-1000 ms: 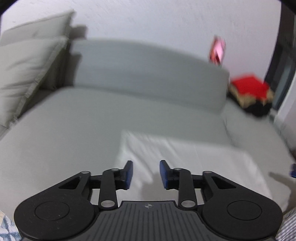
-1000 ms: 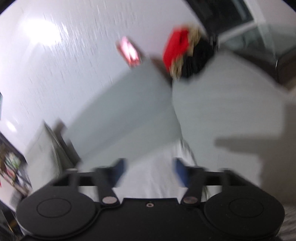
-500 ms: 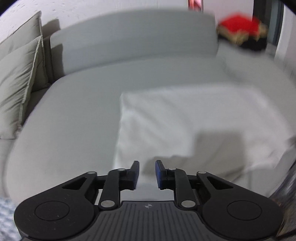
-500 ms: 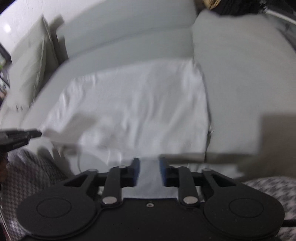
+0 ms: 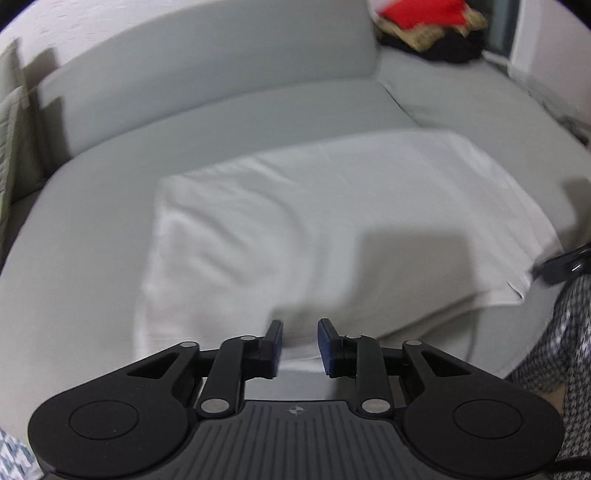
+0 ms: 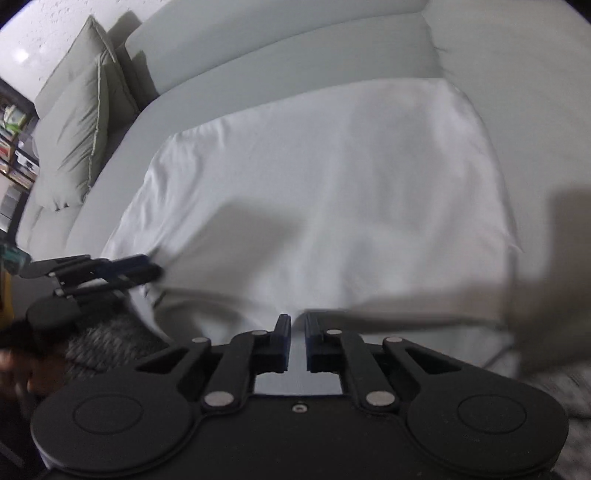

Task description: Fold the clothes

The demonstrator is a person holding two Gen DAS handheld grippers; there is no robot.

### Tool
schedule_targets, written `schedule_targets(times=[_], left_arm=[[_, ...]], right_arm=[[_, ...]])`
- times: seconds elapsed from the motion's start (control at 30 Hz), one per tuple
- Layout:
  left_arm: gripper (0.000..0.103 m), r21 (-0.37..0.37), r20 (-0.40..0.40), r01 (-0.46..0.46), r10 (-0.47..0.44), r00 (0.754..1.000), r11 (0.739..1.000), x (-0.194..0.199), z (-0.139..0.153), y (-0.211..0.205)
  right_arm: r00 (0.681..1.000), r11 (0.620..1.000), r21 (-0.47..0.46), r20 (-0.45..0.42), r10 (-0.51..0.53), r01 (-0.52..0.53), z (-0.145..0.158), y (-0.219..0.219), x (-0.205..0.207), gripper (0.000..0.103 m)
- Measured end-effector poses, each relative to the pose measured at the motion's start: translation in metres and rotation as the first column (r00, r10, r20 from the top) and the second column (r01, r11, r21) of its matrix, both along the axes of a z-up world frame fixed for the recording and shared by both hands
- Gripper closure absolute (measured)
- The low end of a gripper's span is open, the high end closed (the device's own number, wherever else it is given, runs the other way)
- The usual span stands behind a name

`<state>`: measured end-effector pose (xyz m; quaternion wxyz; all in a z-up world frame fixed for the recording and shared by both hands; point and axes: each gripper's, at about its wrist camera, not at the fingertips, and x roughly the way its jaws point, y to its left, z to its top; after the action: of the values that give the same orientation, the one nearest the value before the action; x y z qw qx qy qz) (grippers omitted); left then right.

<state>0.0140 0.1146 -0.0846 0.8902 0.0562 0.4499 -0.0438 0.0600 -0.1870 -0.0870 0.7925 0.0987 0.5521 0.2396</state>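
Note:
A white garment (image 5: 295, 221) (image 6: 332, 192) lies spread flat on the grey sofa seat (image 5: 81, 258). My left gripper (image 5: 300, 343) hovers over the garment's near edge, close to its left corner. Its jaws are opening, with the hem showing in the gap and no pad pressing on it. From the right wrist view, that left gripper (image 6: 110, 271) has its tips at the cloth's left border. My right gripper (image 6: 298, 341) is at the near edge further right, jaws closing to a narrow slot with white cloth seen through it. The right gripper (image 5: 561, 264) shows beside the garment's right corner.
Two grey cushions (image 6: 74, 140) lean at the sofa's left end. The backrest (image 5: 221, 74) runs behind the garment. A red and black pile of clothes (image 5: 424, 22) sits at the far right end. Checked fabric on the person (image 5: 565, 332) is at the near right.
Both views have tipped down from the wall to the seat, and both grippers have come down to the garment's near edge. The right jaws have narrowed; the left have widened a little.

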Motion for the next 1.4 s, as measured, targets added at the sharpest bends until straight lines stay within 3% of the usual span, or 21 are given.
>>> schedule_targets(times=[0.13,0.3,0.43,0.6,0.7,0.83,0.93,1.07,1.2,1.4], left_arm=[[0.069,-0.081,0.114,-0.038,0.047,0.992,0.996,0.012,0.02,0.006],[0.069,-0.009,0.161,-0.028,0.029,0.987,1.0,0.066,0.019,-0.024],[0.069,0.021,0.143,-0.021,0.018,0.99,1.0,0.102,0.0,-0.042],[0.068,0.016,0.045,-0.063,0.062,0.997,0.998,0.126,-0.033,-0.039],[0.059,-0.024,0.034,-0.09,0.091,0.995,0.996,0.128,-0.036,-0.029],[0.058,-0.049,0.029,-0.111,0.112,0.993,0.993,0.129,-0.038,-0.026],[0.057,-0.036,0.036,-0.11,0.111,0.993,0.993,0.126,-0.039,-0.029],[0.053,-0.018,0.042,-0.106,0.107,0.993,0.994,0.127,-0.039,-0.029],[0.053,-0.021,0.041,-0.11,0.11,0.993,0.994,0.128,-0.04,-0.029],[0.051,-0.021,0.047,-0.111,0.112,0.993,0.994,0.127,-0.042,-0.028]], right_arm=[[0.976,0.974,0.162,0.12,-0.182,0.161,0.017,-0.045,0.013,0.058],[0.889,0.881,0.251,0.128,-0.44,0.4,0.005,-0.082,0.069,0.057],[0.858,0.836,0.274,0.063,-0.509,0.476,-0.02,-0.098,0.121,0.057],[0.857,0.819,0.283,-0.027,-0.514,0.5,-0.052,-0.098,0.168,0.062],[0.88,0.846,0.247,-0.082,-0.468,0.473,-0.062,-0.095,0.188,0.062],[0.904,0.88,0.209,-0.066,-0.423,0.427,-0.066,-0.084,0.2,0.062],[0.902,0.86,0.273,-0.107,-0.418,0.431,-0.069,-0.088,0.203,0.063],[0.877,0.775,0.412,-0.208,-0.433,0.48,-0.077,-0.105,0.202,0.066],[0.882,0.79,0.392,-0.229,-0.412,0.471,-0.084,-0.097,0.212,0.068],[0.842,0.736,0.408,-0.253,-0.477,0.54,-0.096,-0.092,0.228,0.073]])
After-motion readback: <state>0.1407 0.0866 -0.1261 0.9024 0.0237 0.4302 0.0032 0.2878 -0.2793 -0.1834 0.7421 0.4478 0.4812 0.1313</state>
